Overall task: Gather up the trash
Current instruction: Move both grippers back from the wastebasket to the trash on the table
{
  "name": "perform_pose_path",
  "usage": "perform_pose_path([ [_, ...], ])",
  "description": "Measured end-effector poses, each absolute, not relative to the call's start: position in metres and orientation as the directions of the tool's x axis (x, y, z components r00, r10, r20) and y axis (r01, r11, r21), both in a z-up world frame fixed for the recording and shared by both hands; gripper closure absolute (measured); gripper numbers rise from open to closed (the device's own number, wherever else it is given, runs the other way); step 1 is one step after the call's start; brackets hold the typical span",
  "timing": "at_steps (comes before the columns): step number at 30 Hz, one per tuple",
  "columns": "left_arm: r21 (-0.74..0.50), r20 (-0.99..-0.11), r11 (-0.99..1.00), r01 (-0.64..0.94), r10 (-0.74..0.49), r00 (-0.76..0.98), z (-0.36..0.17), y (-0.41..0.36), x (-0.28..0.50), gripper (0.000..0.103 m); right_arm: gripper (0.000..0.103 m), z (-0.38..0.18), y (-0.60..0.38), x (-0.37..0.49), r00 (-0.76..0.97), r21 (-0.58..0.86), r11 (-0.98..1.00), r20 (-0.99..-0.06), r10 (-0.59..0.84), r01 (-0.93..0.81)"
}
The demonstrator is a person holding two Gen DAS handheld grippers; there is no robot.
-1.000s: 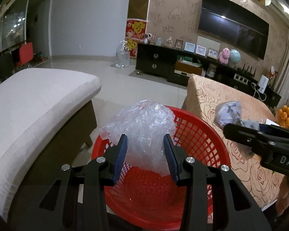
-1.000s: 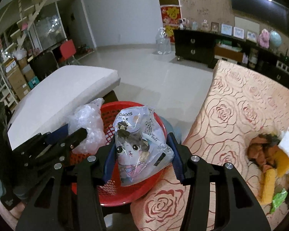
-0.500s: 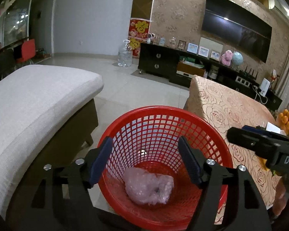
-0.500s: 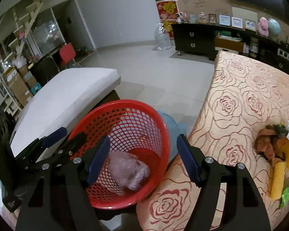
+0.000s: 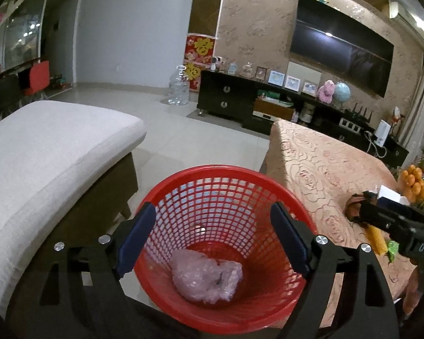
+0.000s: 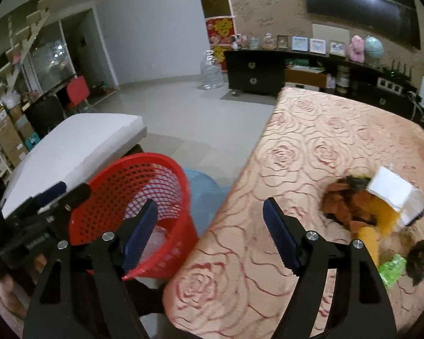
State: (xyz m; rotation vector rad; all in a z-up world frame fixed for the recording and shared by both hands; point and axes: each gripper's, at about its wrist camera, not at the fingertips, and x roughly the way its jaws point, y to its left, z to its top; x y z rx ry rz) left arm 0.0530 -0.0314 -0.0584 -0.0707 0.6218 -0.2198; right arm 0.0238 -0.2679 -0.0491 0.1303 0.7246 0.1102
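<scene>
**Both bags dropped, grippers empty over the basket**

A second ago the left gripper (image 5: 213, 238) pinched a crumpled clear plastic bag and the right gripper (image 6: 210, 233) a printed snack bag above the red basket (image 5: 183, 180); now neither holds anything. Both sets of jaws are spreading wider, with nothing between them. The clear bag (image 5: 207, 278) lies at the bottom of the basket, low centre of the left wrist frame; the snack bag cannot be made out for certain, though something pale shows through the mesh at lower left of the right wrist frame. The right gripper has swung from over the basket toward the rose-patterned surface (image 6: 311, 147), where more trash (image 6: 373, 212) sits at right of frame: brown scraps, a white paper box, something yellow and a green wrapper. Judging by this, two items are collected and that pile is likely next
</scene>
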Motion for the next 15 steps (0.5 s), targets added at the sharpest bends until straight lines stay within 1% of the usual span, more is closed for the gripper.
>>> perform_pose_path([
  [7,-0.131,-0.555,0.961,0.245,-0.276,0.785,-0.053,-0.059,0.043,0.022,0.028,-0.054,-0.318,-0.005,0.762,0.09,0.994,-0.648,0.016,0.056],
  [15,-0.123,-0.572,0.939,0.321,-0.331,0.75,-0.062,-0.104,0.037,0.021,0.028,-0.067,-0.404,-0.044,0.747,0.044,0.966,-0.643,-0.168,0.256],
])
